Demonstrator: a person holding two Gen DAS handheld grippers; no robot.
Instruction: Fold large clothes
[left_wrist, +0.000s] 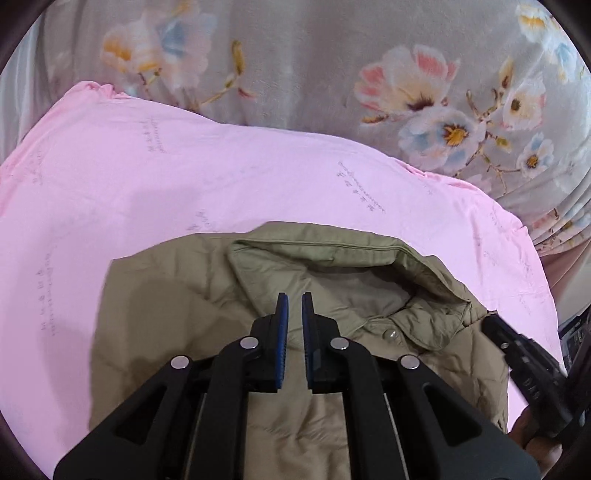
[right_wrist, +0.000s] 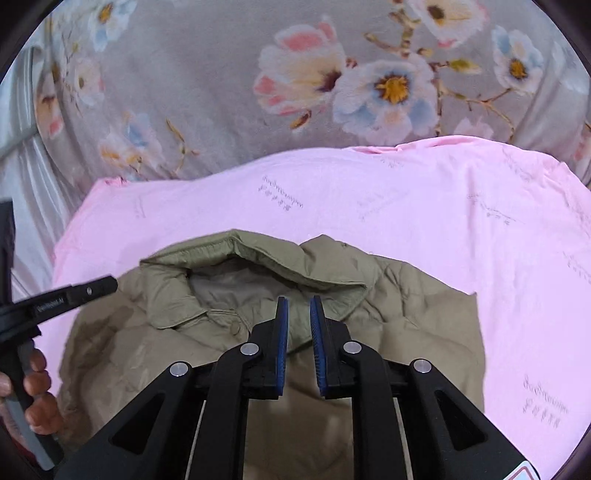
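Left gripper: fills lower centre of left wrist view; blue-padded fingers parted by a narrow gap, nothing between them; tips hang over the jacket just below its collar. Contact with cloth cannot be told.
Jacket: olive-tan, padded, lying flat on the pink sheet, lower half of frame; front side up.
Collar: centre of frame, folded open, paler lining showing inside; one snap button just right of the fingertips.
Pink sheet: spreads from left edge to right across mid-frame, faint grey printed script on it; jacket rests on top.
Floral blanket: grey with pink, white and blue flowers, across upper frame, beyond the sheet.
Right gripper, seen from left wrist view: black body at lower right edge, beside the jacket's right shoulder.
Hand: right wrist view, lower left edge; fingers wrapped round the other gripper's black handle.
Left gripper, seen from right wrist view: black finger reaching in from left edge, tip near the jacket's left shoulder.
Right gripper: lower centre; blue-padded fingers apart by a modest gap, holding nothing; tips over the collar's right side.
Jacket in this view: lower centre to centre-right, on the pink sheet.
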